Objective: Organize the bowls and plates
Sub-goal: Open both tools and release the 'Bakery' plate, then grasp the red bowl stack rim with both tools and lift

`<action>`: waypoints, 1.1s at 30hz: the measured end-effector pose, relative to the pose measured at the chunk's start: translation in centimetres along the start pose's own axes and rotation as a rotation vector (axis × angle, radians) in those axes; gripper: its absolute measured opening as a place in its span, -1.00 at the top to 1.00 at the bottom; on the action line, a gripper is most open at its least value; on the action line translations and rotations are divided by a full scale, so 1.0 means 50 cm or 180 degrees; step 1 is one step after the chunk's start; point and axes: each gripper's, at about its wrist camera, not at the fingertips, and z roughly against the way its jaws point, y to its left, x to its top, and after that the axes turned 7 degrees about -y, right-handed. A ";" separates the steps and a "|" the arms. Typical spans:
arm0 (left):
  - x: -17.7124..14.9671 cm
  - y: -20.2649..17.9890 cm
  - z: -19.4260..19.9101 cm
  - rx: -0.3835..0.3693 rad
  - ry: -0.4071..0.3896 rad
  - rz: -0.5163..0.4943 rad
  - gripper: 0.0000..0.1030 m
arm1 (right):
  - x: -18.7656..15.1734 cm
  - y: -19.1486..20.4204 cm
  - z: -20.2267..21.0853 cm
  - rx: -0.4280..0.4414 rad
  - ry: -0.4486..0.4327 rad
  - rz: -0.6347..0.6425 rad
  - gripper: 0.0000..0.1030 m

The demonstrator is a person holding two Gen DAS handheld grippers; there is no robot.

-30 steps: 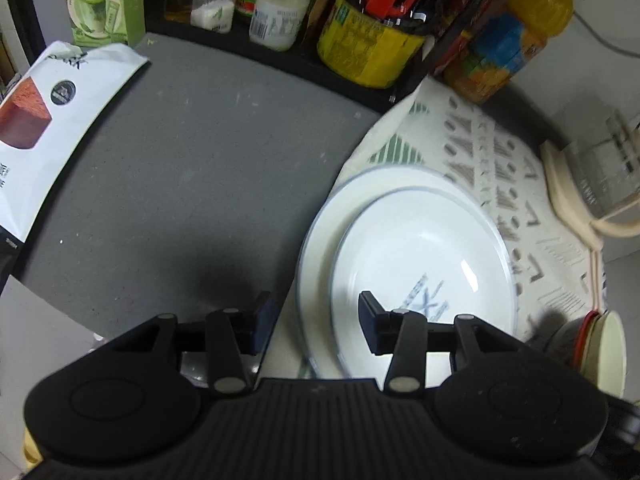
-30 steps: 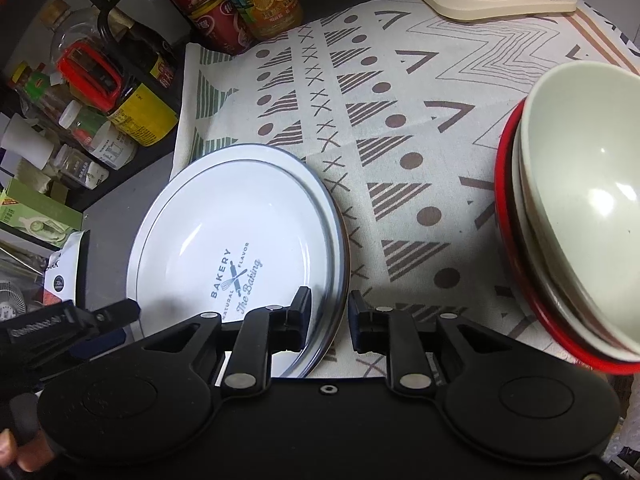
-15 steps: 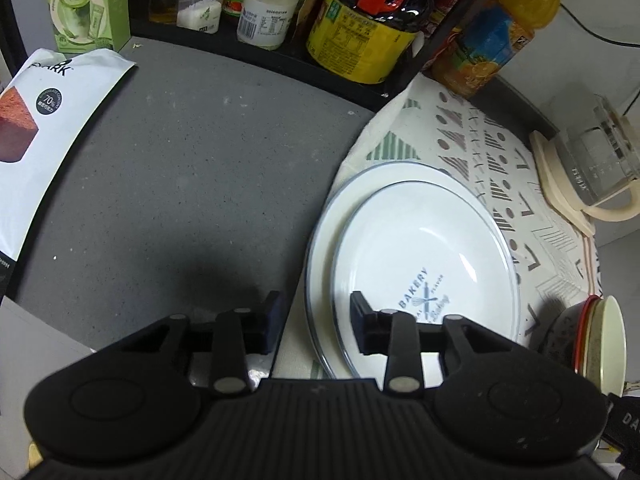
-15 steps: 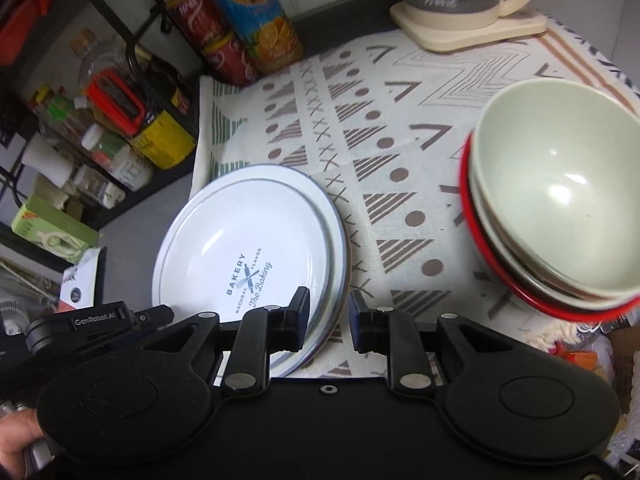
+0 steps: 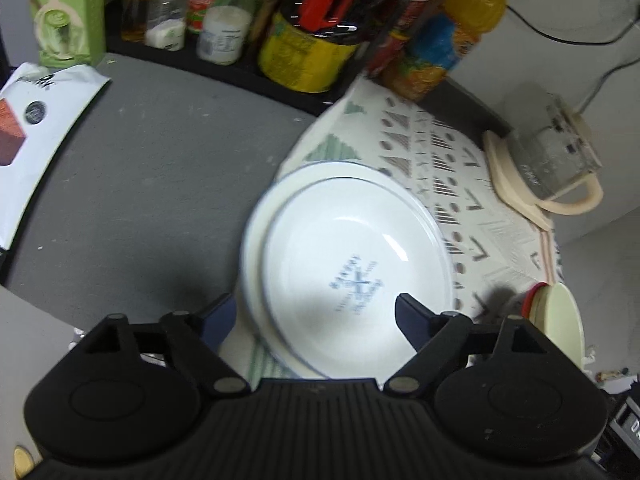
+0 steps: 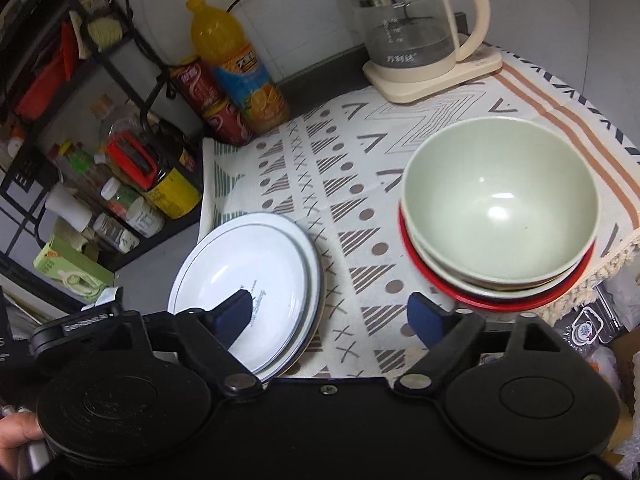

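Two white plates with blue rims lie stacked (image 5: 352, 240), the upper one printed with a blue bakery mark, half on the patterned cloth and half on the grey counter. My left gripper (image 5: 316, 312) hovers over their near edge with its jaws opening wide, pads clear of the plates. The right gripper (image 6: 332, 314) is also opening, with nothing between its fingers; the plates (image 6: 248, 268) lie to its left. A stack of bowls (image 6: 500, 208), pale green on top and red at the bottom, stands to its right, and shows at the right edge (image 5: 560, 320) of the left wrist view.
A glass kettle (image 6: 416, 24) on a cream base stands at the back of the cloth (image 6: 360, 184). A juice bottle (image 6: 236, 64), red cans (image 6: 208, 100) and a black rack of jars (image 6: 120, 184) line the wall. A white packet (image 5: 36, 132) lies on the counter (image 5: 152, 168).
Both grippers' jaws have spread from narrow to wide, and both have lifted and drawn back from the plates. The plates and bowls lie where they were.
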 end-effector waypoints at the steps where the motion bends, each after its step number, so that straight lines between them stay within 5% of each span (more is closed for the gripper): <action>1: 0.000 -0.010 -0.002 -0.0025 0.0016 -0.0045 -0.67 | 0.001 -0.004 0.003 0.0011 -0.0028 -0.0018 -0.74; 13: -0.014 -0.158 -0.034 -0.0373 0.0159 -0.0336 -0.70 | 0.031 -0.110 0.043 -0.0073 -0.0240 -0.0419 -0.94; 24: -0.036 -0.296 -0.091 -0.0681 0.0336 -0.0568 -0.70 | 0.067 -0.219 0.050 -0.0544 -0.0337 -0.0577 -0.93; 33: -0.049 -0.381 -0.133 -0.0813 0.0394 -0.0675 -0.64 | 0.095 -0.284 0.010 -0.0595 -0.0163 -0.0638 -0.47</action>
